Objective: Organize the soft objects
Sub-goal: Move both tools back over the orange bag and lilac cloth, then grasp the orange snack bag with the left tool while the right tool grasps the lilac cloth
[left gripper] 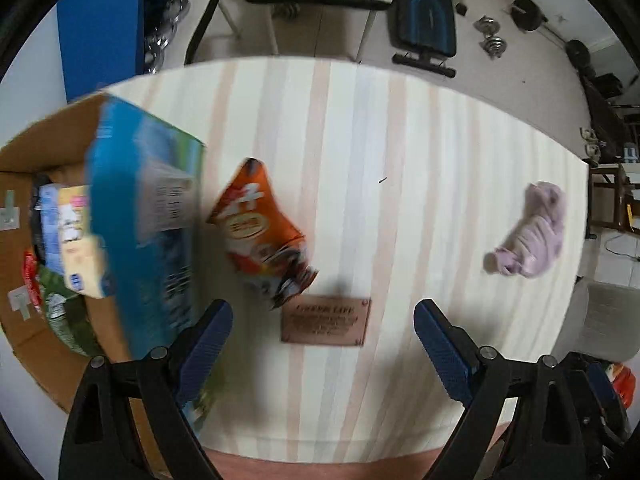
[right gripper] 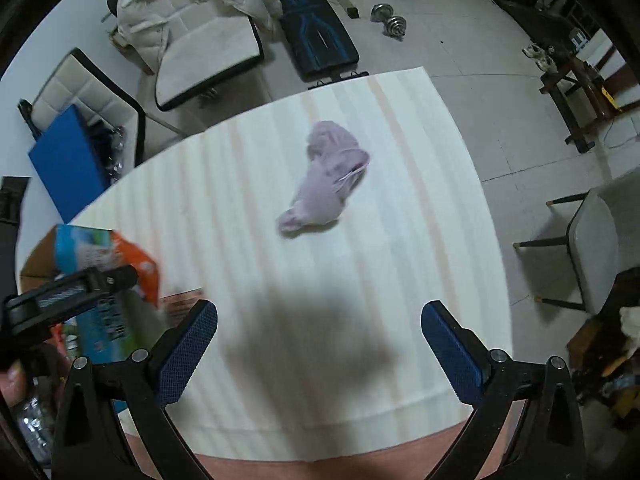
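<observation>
An orange snack bag [left gripper: 262, 232] lies on the striped table [left gripper: 400, 140], just right of a cardboard box [left gripper: 24, 160] with a blue flap [left gripper: 148, 216]. The box holds several packets [left gripper: 76, 240]. A crumpled lilac cloth [left gripper: 532, 232] lies at the table's right side; in the right wrist view the lilac cloth [right gripper: 328, 180] lies ahead in the middle. My left gripper [left gripper: 324, 344] is open and empty, above the table near the bag. My right gripper [right gripper: 320, 340] is open and empty, well short of the cloth. The orange bag [right gripper: 140, 268] and box show at far left.
A small brown plaque [left gripper: 326, 322] lies on the table between my left fingers. Chairs [right gripper: 592, 252], a weight bench [right gripper: 316, 36] and dumbbells [right gripper: 388, 20] stand on the floor around the table. The other hand-held gripper [right gripper: 68, 296] shows at left.
</observation>
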A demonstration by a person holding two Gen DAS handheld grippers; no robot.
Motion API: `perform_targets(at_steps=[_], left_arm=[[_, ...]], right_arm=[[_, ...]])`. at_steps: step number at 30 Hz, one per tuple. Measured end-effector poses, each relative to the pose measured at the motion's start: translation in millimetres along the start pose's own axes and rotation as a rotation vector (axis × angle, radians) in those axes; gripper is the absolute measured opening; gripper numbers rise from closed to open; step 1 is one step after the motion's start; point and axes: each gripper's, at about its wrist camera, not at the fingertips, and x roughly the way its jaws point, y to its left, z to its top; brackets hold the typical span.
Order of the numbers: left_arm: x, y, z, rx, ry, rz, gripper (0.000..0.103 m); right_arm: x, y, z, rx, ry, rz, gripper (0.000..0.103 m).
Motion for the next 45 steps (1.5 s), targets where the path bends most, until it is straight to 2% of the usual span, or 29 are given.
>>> perform_targets(at_steps=[3,9,11,12,13,14,16,17,18,19,21,24,27,32,34,35,37,39,40,41,43,45], left_arm=[[14,3,8,-0.056,0.026,-0.013,0.093],[40,7,23,-0.112,0.066,0.026,0.093],[41,5,26,-0.109,0.043,0.048,0.092],[42,3,28,-0.105,0.031,0.059,0.088],[42,2,30,-0.1,0.02,0.068,0.075],[43,0,30,-0.083,0.011,0.075,0.056],[46,-4,30,-0.048,0.019,0.069,0.033],[48,-6,30,-0.037,0.024,0.061,0.025],[50,-7,29,-0.028,0.02,0.06,0.025],[50,-8,27,-0.016,0.011,0.059,0.024],[53,-14,20,0.012,0.006,0.039,0.02],[55,-16,8,0.028,0.021,-0.017,0.02],[59,-17,-9,0.049,0.057,-0.087,0.02],[66,-24,-38,0.093,0.092,-0.144,0.02],[62,-25,-46,0.098,0.078,-0.15,0.02],[57,-25,-48,0.095,0.058,-0.148,0.021],[41,-22,-47,0.076,-0.01,-0.085,0.023],[21,-18,-34,0.049,-0.093,-0.038,0.032],[12,-18,-26,0.047,-0.116,-0.018,0.039],[2,-17,-13,0.049,-0.125,-0.009,0.048],[-9,-15,4,0.056,-0.125,0.009,0.057],[-24,-12,26,0.044,-0.139,0.034,0.058]], right_arm=[[17,-4,17,-0.029,0.018,-0.012,0.103],[61,0,58,-0.046,0.064,-0.008,0.103],[78,3,71,-0.048,0.082,-0.008,0.103],[85,5,75,-0.049,0.09,-0.008,0.103],[93,6,81,-0.048,0.097,-0.011,0.103],[99,7,85,-0.047,0.105,-0.014,0.102],[112,8,94,-0.039,0.12,-0.011,0.095],[118,9,98,-0.036,0.126,-0.015,0.09],[122,9,101,-0.03,0.132,-0.021,0.08],[127,7,103,-0.026,0.139,-0.025,0.064],[134,5,105,-0.022,0.155,-0.04,0.051],[137,0,99,-0.021,0.175,-0.019,0.048],[140,-2,81,-0.075,0.215,-0.021,0.047],[142,-3,37,-0.162,0.277,-0.01,0.047],[142,-3,21,-0.187,0.287,-0.01,0.047],[140,-3,15,-0.2,0.283,-0.01,0.047],[136,-2,9,-0.215,0.268,0.001,0.048],[134,-2,7,-0.22,0.256,0.015,0.049],[134,-2,7,-0.221,0.253,0.012,0.049],[134,-2,8,-0.222,0.25,0.005,0.049],[132,-3,10,-0.217,0.244,-0.002,0.05],[128,-7,6,-0.201,0.24,0.004,0.051]])
